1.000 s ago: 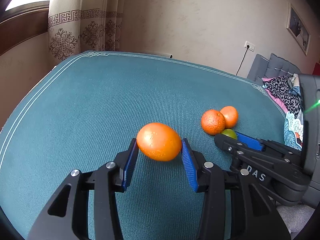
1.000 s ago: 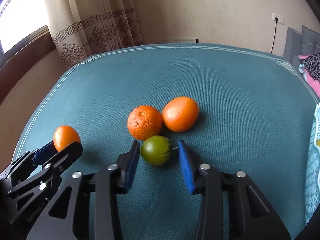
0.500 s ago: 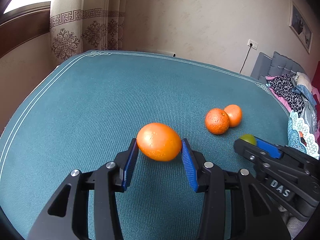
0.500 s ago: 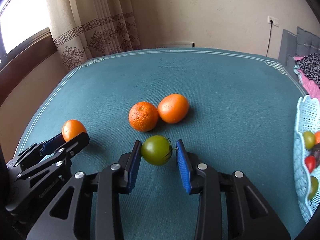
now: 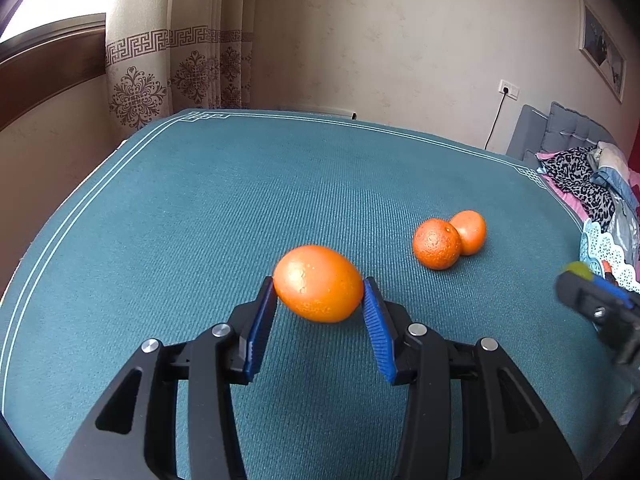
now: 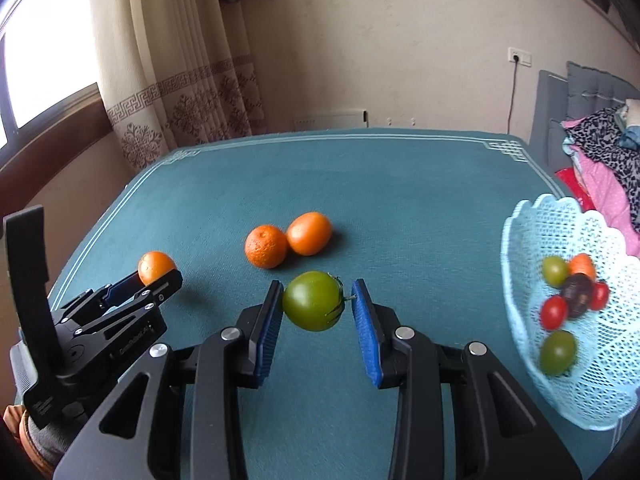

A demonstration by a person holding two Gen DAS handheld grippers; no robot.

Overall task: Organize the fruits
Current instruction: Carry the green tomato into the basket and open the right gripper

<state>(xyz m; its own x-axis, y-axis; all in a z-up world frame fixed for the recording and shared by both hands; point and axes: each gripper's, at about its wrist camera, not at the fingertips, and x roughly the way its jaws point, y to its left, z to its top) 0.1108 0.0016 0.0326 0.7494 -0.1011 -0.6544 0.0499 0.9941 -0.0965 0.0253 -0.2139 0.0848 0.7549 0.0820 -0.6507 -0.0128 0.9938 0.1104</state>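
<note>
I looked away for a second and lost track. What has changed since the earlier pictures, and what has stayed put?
The right gripper closed on the green tomato, lifted it away from the two oranges on the table and carried it toward the blue basket, which has come into view. The left gripper stayed where it was, still clamped on its orange.

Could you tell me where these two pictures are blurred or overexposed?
Left wrist view: the right gripper at the frame's edge is motion-blurred; the window is blown out. Right wrist view: the basket and its fruit look smeared; the green tomato stays sharp.
</note>
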